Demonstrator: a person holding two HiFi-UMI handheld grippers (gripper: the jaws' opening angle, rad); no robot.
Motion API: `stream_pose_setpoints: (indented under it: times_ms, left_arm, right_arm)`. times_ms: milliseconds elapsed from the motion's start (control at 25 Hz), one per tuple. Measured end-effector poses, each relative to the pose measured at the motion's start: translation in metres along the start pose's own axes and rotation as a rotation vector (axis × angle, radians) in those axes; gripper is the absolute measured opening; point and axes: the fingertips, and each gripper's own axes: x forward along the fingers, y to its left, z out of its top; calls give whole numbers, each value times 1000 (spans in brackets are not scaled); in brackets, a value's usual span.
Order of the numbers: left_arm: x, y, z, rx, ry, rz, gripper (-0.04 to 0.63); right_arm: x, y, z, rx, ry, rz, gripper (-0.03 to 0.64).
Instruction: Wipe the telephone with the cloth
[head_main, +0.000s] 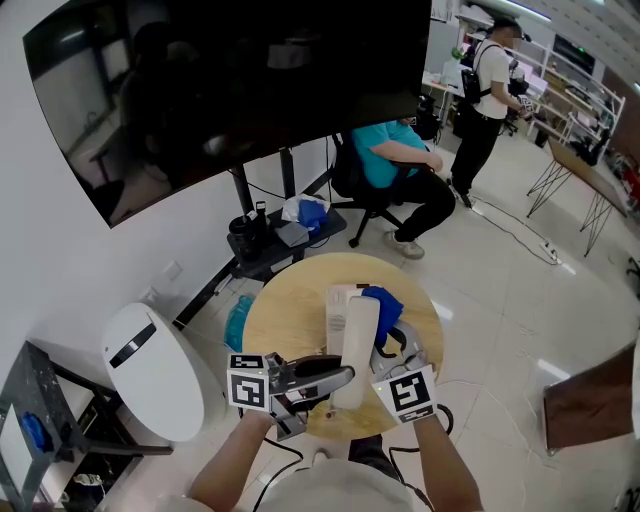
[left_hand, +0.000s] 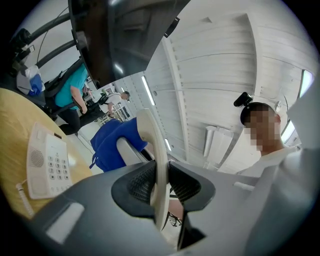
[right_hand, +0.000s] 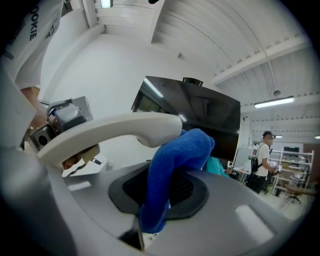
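White rounded casing (head_main: 150, 370): far left, on the floor beside my table; I cannot tell what it is.

Dark screen (head_main: 230, 80): on a stand, upper left, behind the table.

Round wooden table (head_main: 275, 315): straight below me, light yellow top.

Left gripper (head_main: 343, 378): my marker cube faces up at the table's near edge. In the left gripper view its jaws are clamped on the narrow edge of the handset, both ribbed pads pressing on it.

Telephone base (left_hand: 47, 162): cream, keypad and speaker grille facing up, lying flat on the table to the left of my left jaws. A coiled cord (left_hand: 20, 192) sits at its near corner.

Handset (head_main: 355, 335): cream, lifted off the base and held above the table, its long axis running away from me.

Cloth (head_main: 385, 305): blue, thick pile, just right of the handset's far end. In the right gripper view it stands up from between my jaws and its top fold touches the underside of the handset's rounded end.

Right gripper (head_main: 388, 350): marker cube at the table's near right edge. Its jaws are closed on the cloth, which fills the gap between the pads.

Seated person (head_main: 395, 165): teal top, in a black office chair beyond the table.

Standing person (head_main: 490, 95): white top, dark backpack straps, far upper right.
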Motion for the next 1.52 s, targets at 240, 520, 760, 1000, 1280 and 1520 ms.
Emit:
stream_pose_setpoints:
  times_ms: [240,520,760,1000,1280,1520]
  left_arm:
    - [6,-4,1,10,15,-10,80]
    - [9,-4,8,20,15,1,80]
    - [8,-2,9,25,18,21,80]
    - [7,1,20,31,7,26,80]
    - [10,-2,29,39,-2,28,80]
    - [4,1,43,33,-44,37,80]
  right_arm:
    - [-5,11,0,-47,-2,38,61]
    - [-10,27,-3,-83,6,89,61]
    - [-18,40,-15,-138,13,108,61]
    - [-23,50,-19,-155,13,119,61]
    - [-27,64,-27,-182,26,135,61]
    - [-27,79,-34,-195,49,153,61]
